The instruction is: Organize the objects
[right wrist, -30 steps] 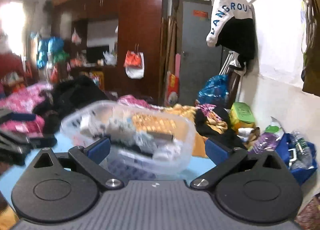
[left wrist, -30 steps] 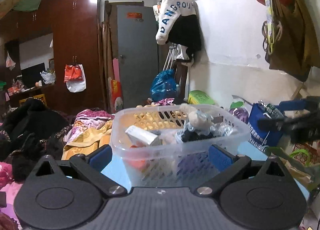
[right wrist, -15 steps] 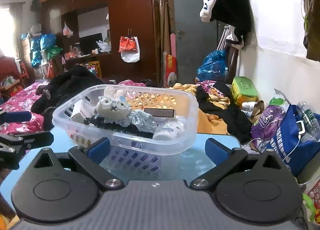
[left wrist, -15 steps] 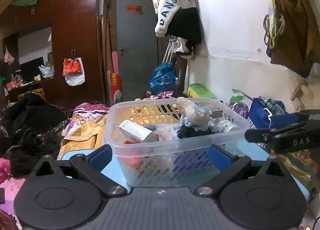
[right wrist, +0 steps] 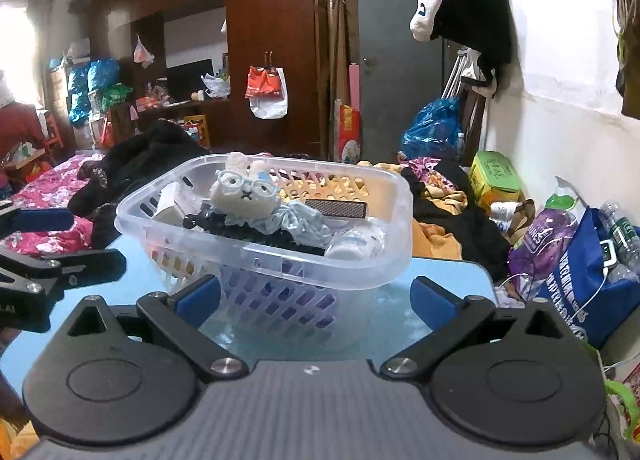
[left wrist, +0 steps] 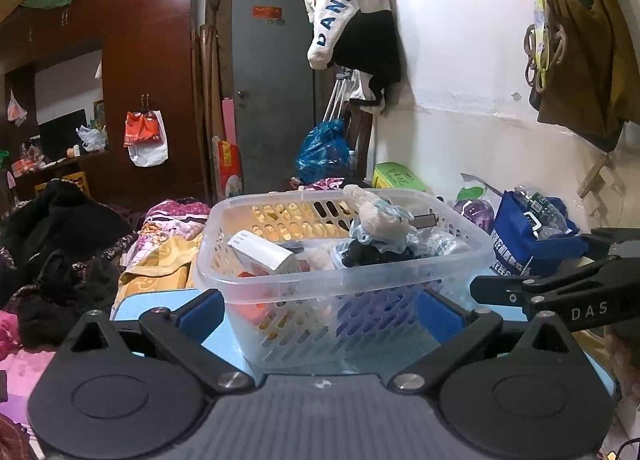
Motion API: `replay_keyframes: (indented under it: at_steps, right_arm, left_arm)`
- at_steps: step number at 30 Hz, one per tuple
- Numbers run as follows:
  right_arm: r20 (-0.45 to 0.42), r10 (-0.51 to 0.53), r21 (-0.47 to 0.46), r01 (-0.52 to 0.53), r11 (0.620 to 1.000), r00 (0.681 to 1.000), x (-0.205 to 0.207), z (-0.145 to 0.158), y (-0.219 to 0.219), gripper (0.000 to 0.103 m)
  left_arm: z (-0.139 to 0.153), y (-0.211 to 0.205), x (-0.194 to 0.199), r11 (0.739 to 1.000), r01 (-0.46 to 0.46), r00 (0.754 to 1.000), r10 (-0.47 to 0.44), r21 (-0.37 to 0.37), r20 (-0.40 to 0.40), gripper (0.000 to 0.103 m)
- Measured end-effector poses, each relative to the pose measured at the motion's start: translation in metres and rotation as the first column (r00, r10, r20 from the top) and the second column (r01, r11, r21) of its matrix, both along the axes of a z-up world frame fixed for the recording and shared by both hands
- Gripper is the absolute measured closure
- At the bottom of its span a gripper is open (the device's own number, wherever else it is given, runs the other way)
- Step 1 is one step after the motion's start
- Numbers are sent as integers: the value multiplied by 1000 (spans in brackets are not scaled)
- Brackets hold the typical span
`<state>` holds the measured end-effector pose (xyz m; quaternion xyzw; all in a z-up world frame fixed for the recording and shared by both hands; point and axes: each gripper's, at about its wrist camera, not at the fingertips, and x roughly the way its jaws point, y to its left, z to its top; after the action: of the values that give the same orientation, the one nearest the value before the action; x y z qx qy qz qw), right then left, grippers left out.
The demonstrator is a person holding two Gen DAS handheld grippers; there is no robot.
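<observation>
A clear plastic basket (left wrist: 460, 256) (right wrist: 380, 264) stands on a light blue table (left wrist: 152, 300) (right wrist: 440, 276). It holds a plush bunny with glasses (right wrist: 244, 191) (left wrist: 376, 215), a white box (left wrist: 264, 252), black and pale blue cloth (right wrist: 296, 219), a dark flat bar (right wrist: 336, 208) and a white packet (right wrist: 352, 240). My left gripper (left wrist: 320, 310) is open and empty, just in front of the basket. My right gripper (right wrist: 316, 300) is open and empty, close before the basket. The right gripper shows at the right in the left wrist view (left wrist: 540, 292). The left gripper shows at the left in the right wrist view (right wrist: 56, 260).
A white wall (left wrist: 480, 99) runs along the right. A blue bag with bottles (right wrist: 592, 272) and a purple bag (right wrist: 548, 236) sit below the table's right side. Piles of clothes (left wrist: 60, 244) lie left and behind. A wardrobe (right wrist: 272, 39) and grey door (left wrist: 272, 91) stand at the back.
Both grippers have drawn a little nearer the basket and steadied. The right wrist view went from blurred to sharp. The right gripper's fingers have come further into the left wrist view.
</observation>
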<state>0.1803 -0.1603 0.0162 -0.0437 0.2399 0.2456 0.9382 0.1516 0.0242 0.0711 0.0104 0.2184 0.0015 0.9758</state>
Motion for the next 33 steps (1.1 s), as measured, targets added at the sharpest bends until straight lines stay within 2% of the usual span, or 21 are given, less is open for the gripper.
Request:
replay_keyframes:
  at_steps: [33]
  right_arm:
    - [4,-2,-4,2,1000,1000,-4,-1,2,0]
  left_arm:
    - [-1,0,0,1000,13,1000,-13,-11,1,0]
